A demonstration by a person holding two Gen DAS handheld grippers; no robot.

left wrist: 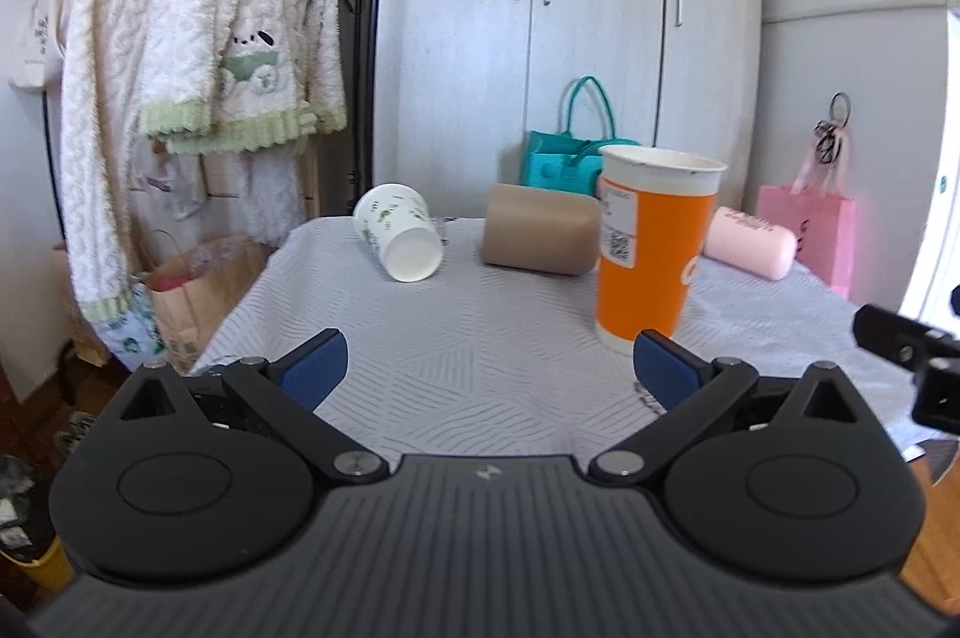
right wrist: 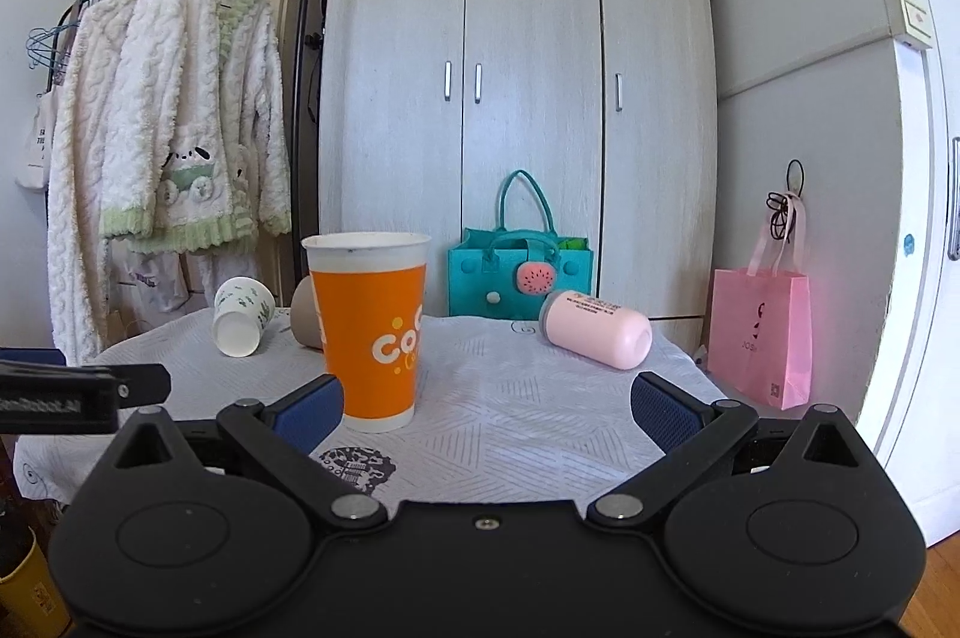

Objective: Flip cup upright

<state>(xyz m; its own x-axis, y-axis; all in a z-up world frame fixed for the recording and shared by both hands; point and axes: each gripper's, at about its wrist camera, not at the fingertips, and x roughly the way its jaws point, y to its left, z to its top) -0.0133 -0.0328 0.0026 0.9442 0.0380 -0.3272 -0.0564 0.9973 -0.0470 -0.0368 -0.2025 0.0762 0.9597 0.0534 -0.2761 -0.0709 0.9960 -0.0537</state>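
Note:
An orange paper cup [left wrist: 651, 242] stands upright on the white tablecloth [left wrist: 480, 338]; it also shows in the right wrist view [right wrist: 371, 332]. A white cup with green print [left wrist: 399, 233] lies on its side at the back left, also in the right wrist view [right wrist: 242, 316]. A tan cup [left wrist: 540, 237] lies on its side behind the orange cup, partly hidden in the right wrist view [right wrist: 305, 317]. A pink cup [right wrist: 594, 329] lies on its side at the back right. My left gripper [left wrist: 489, 368] is open and empty, the orange cup just beyond its right finger. My right gripper [right wrist: 486, 404] is open and empty, the orange cup by its left finger.
A teal bag [right wrist: 519, 278] and a grey wardrobe [right wrist: 516, 98] stand behind the table. A pink gift bag [right wrist: 762, 332] hangs at the right. Robes on a rack [left wrist: 180, 68] and paper bags [left wrist: 192, 290] stand left of the table.

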